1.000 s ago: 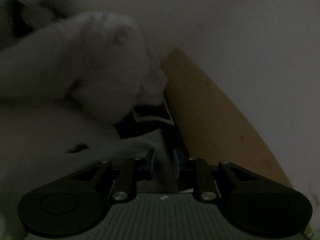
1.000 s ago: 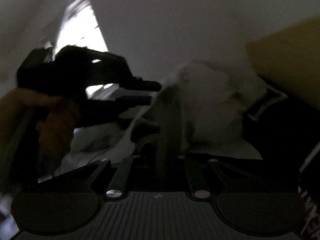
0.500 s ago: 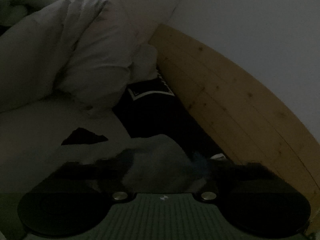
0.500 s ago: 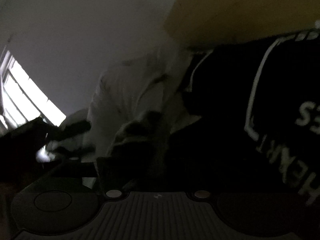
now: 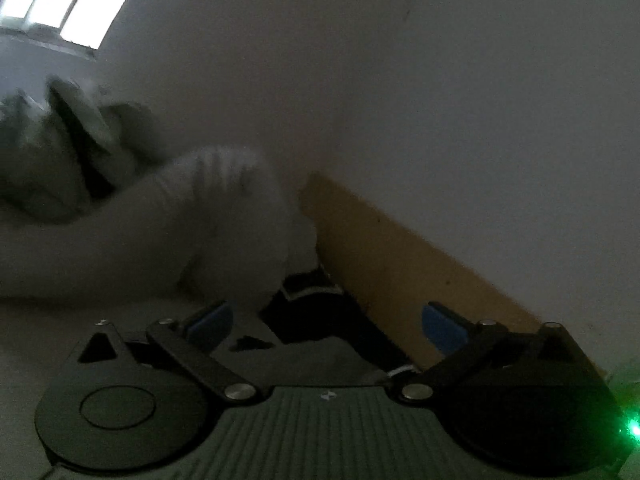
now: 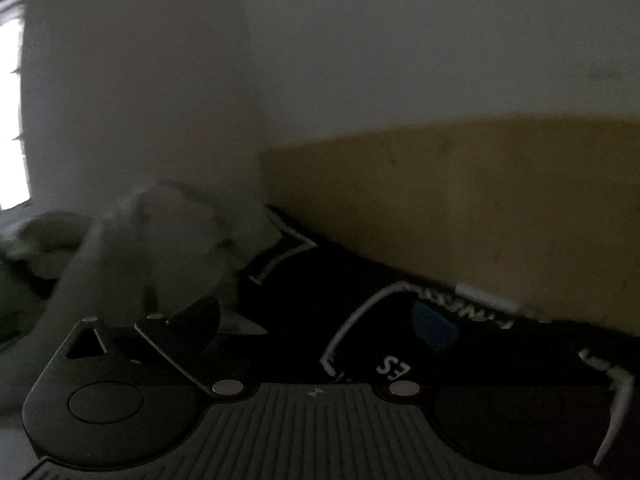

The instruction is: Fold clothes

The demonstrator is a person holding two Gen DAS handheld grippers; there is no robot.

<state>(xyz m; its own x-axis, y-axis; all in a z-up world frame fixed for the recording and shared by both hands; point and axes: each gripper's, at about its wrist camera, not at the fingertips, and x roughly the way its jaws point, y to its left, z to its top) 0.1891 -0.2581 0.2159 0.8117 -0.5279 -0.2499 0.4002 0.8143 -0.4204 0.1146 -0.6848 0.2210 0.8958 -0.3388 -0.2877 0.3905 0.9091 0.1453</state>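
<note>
The room is dim. My left gripper (image 5: 326, 322) has its jaws opening wide, blue pads (image 5: 208, 318) far apart and pressing on nothing. A grey garment (image 5: 320, 356) lies loose on the bed just below and between them. Beyond it lies a black garment (image 5: 316, 300) with white trim. My right gripper (image 6: 316, 320) also has its jaws opening wide, with nothing gripped. It hovers over the same black garment (image 6: 320, 280), whose white lettering shows under the right-hand pad (image 6: 434, 324).
A wooden board (image 5: 400, 260) (image 6: 480, 200) runs along the bed's far side against a plain wall. White bunched bedding (image 5: 180, 232) (image 6: 160, 240) rises at the left. A greenish pile of cloth (image 5: 60, 140) lies behind it under a bright window (image 5: 60, 0).
A second ago both grippers were shut on grey cloth. Both have spread their jaws and let it go, and both have drawn back and up from the bed.
</note>
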